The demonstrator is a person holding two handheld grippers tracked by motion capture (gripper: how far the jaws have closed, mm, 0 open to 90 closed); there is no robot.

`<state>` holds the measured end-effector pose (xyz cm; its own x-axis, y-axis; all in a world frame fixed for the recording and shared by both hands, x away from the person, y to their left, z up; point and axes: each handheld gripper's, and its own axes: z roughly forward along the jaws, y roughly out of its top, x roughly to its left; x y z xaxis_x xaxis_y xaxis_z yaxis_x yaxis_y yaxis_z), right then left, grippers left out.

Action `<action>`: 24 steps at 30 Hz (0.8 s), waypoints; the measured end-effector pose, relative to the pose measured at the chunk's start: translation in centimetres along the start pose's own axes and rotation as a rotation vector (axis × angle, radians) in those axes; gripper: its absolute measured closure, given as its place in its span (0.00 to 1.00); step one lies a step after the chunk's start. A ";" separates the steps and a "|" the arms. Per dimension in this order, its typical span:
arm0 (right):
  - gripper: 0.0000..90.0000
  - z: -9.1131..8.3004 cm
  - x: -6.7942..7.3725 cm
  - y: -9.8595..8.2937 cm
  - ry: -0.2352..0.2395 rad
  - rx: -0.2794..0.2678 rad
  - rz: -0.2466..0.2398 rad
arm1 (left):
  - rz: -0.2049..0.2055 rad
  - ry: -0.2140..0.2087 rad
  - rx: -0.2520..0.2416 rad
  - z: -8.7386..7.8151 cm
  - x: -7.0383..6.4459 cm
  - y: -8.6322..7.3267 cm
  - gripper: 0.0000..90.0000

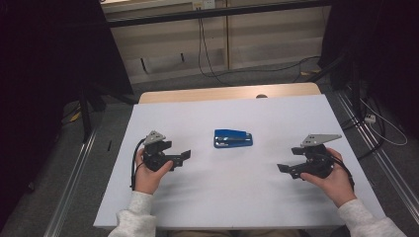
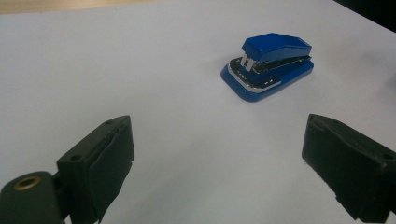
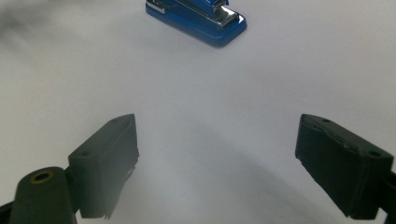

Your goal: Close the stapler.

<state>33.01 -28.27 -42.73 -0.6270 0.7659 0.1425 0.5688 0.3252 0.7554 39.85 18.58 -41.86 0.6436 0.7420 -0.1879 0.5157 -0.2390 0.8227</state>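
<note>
**A:** White tabletop [image 1: 222, 197], near edge first. Two grey sleeves come in over it, one at each bottom corner. What sits beyond them?

**B:** Left hand [image 1: 146, 174] wraps the left gripper [image 1: 182, 157] from behind, grey plate on top, jaws pointing inward toward table centre. Right hand [image 1: 335, 178] holds the right gripper [image 1: 282, 169] the same way, mirrored. Both rest low over the surface, well apart from each other.

**A:** Jaw state?

**B:** Both spread wide, nothing between them. Left gripper view: bare white surface fills the gap. Right gripper view: same.

**A:** Room to move?

**B:** Open surface between the two grippers and on toward the middle. Each gripper has a margin of table left to its own side edge.

**A:** Object?

**B:** Blue stapler [image 1: 232, 138], closed, lying flat near table centre, just past the line between the grippers, touching neither. Chrome strip shows at one end in both gripper views.

**A:** Far edge?

**B:** White covering ends short of a wooden strip [image 1: 227, 92] along the back. Beyond: floor and hanging cables [image 1: 203, 44].
</note>
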 end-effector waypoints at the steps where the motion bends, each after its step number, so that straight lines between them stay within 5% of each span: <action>1: 0.14 -0.1 0.0 -0.1 0.000 0.001 0.000 | -0.005 0.002 -0.003 -0.1 0.0 -0.1 0.10; 24: 0.13 -1.7 0.5 -1.3 -0.003 0.010 0.003 | -0.024 0.024 -0.025 -3.4 1.8 -1.7 0.09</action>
<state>31.07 -29.21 -42.53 -0.6240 0.7683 0.1426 0.5755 0.3285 0.7489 38.21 22.41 -41.77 0.6173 0.7620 -0.1957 0.5169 -0.2054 0.8311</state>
